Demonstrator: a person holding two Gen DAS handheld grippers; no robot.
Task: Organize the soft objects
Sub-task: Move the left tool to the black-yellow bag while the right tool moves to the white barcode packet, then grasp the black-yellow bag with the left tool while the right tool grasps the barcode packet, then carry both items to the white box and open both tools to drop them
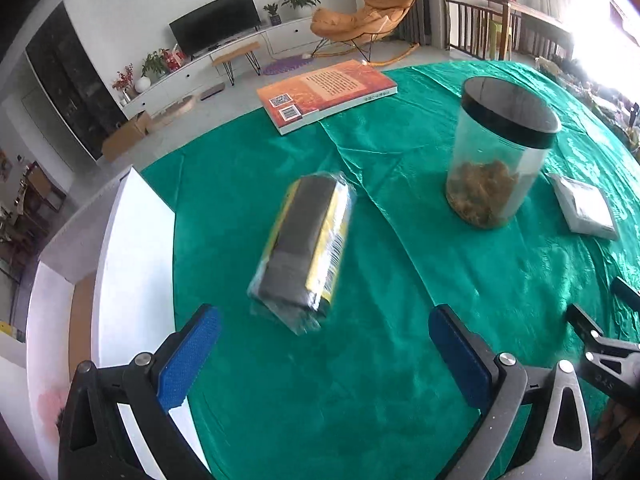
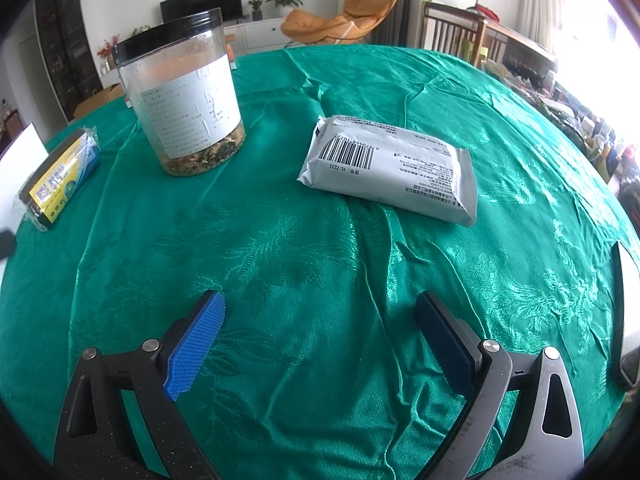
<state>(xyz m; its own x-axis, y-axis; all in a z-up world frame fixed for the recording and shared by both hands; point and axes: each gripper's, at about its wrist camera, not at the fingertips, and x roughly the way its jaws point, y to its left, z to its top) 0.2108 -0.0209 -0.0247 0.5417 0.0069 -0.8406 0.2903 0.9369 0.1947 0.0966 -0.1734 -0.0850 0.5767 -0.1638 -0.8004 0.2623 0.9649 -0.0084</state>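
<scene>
while both sets of tongs hang with jaws spread wide and nothing between them, the soft things lie out on a worktop (image 2: 320,240) draped in shiny green patterned cloth. the left tongs (image 1: 324,344), blue-padded, hover above the cloth just short of a plastic-wrapped sponge pack (image 1: 304,248), dark grey on top with yellow printed sides, which lies flat and slightly blurred beside a white box (image 1: 132,248) at the worktop's left edge. the box stands open, its flaps raised and a brown interior showing. beyond the sponge pack an orange book (image 1: 326,94) lies flat near the far edge. a clear jar (image 1: 500,152) with a black lid stands upright to the right, dried brownish contents filling its bottom; a white label covers its other side in the right wrist view. the right tongs (image 2: 320,340) point at bare cloth, well short of a grey-white tissue pack (image 2: 392,168) with a barcode, lying flat to the right of the jar and apart from it. from this side the sponge pack sits at the far left, next to the white box. part of the right tongs shows at the lower right edge of the left wrist view.
</scene>
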